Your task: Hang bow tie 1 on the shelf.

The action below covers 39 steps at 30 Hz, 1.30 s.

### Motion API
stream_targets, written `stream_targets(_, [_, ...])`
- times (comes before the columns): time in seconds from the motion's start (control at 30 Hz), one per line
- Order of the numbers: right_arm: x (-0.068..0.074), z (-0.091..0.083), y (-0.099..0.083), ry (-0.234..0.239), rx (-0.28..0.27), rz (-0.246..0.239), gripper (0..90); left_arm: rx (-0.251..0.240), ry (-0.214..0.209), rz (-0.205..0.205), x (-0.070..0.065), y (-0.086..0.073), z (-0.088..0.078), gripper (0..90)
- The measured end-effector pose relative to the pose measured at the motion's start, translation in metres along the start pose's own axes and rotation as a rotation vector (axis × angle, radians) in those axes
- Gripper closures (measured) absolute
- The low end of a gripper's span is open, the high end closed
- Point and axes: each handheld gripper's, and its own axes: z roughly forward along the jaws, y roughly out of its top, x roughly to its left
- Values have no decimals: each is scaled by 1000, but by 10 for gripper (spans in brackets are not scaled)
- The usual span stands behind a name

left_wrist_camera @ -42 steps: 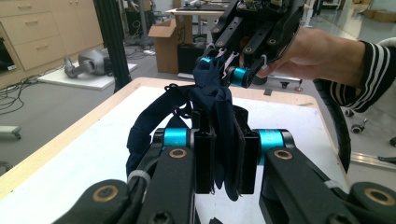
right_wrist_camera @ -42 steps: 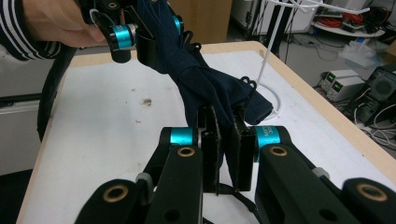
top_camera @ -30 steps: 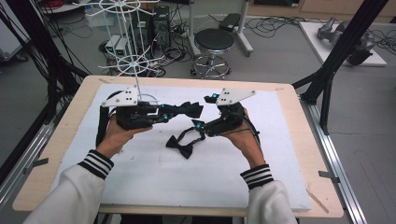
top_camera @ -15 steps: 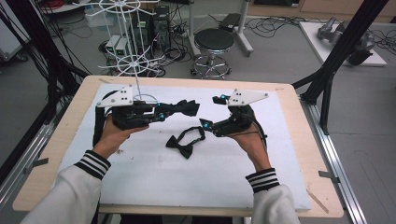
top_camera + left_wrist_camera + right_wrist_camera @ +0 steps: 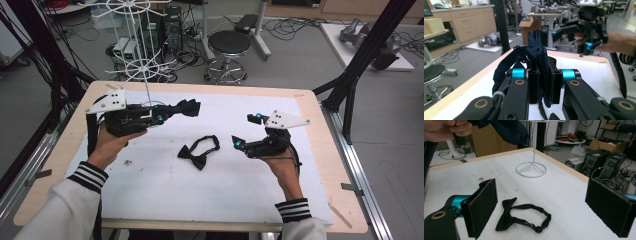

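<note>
My left tool point(image 5: 172, 110) is clenched on a dark navy bow tie point(image 5: 187, 107), held up near the white wire rack point(image 5: 145, 65), presumably for hanging. My right tool point(image 5: 245, 131) is released, jaws wide, facing the black bow tie point(image 5: 198, 152) lying flat on the desk point(image 5: 150, 185).
</note>
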Motion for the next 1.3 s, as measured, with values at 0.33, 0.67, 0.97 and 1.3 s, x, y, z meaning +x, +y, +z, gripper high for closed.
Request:
stream_targets(0.33, [5,-19,-29,-50,-40,33,102,-23,39,4,8,5,-11,818])
stream_targets(0.67, [8,-33,-53,-46,-91,67,102,-61,70,-2,14,14,-16,818])
stream_targets(0.97, [7,-39,-67,-56,-137,102,102,-68,122,6,21,20,-22,817])
stream_targets(1.3, [6,-38,-67,-55,-144,100,102,-89,188,17,30,25,-31,817])
